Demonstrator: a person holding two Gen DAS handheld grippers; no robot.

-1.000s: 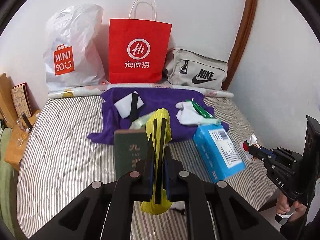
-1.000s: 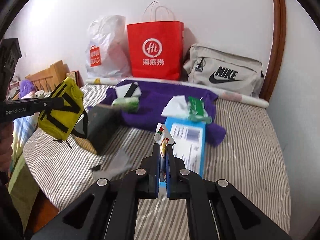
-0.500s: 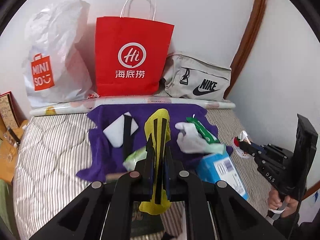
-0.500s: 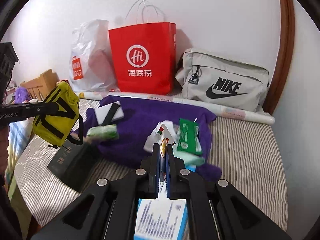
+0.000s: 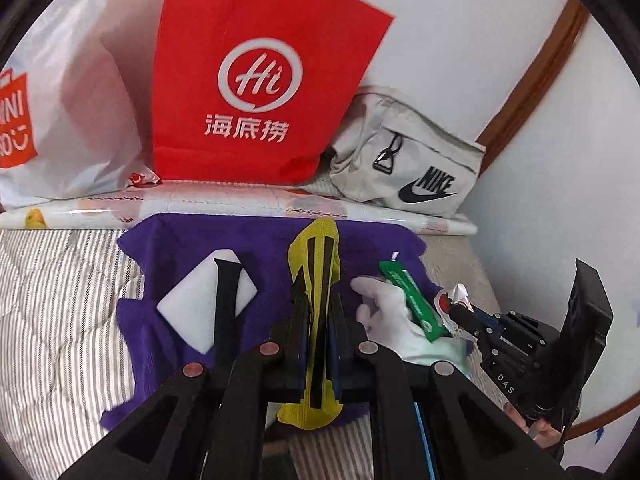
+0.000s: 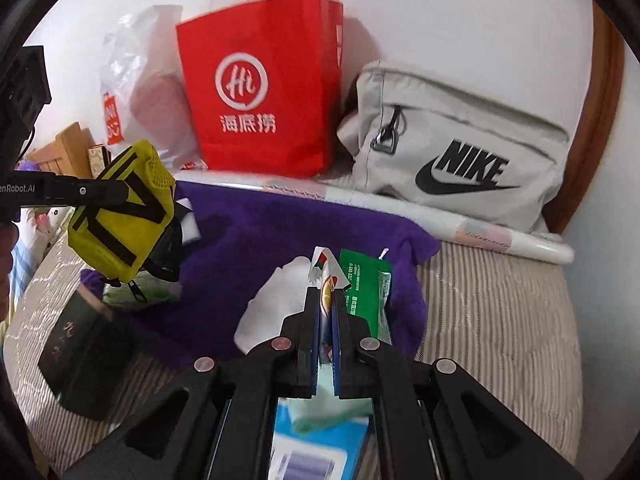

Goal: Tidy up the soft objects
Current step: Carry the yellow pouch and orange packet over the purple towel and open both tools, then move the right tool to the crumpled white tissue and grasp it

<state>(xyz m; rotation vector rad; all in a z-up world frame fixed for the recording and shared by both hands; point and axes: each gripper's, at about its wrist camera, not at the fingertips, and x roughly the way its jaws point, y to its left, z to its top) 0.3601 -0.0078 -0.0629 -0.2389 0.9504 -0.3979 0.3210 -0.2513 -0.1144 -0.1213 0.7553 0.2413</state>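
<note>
Left wrist: your left tongs [image 5: 316,320] clenched pouch [image 5: 316,264], right tongs [image 6: 326,312] clenched packet [image 6: 325,276]; neither placed on towel [image 6: 256,236] yet.

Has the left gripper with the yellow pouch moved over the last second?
Yes. The left gripper, shut on the yellow pouch, has advanced toward the red bag, now over the purple towel.

Both grippers' fingers [image 5: 316,320] clamped tight.
</note>
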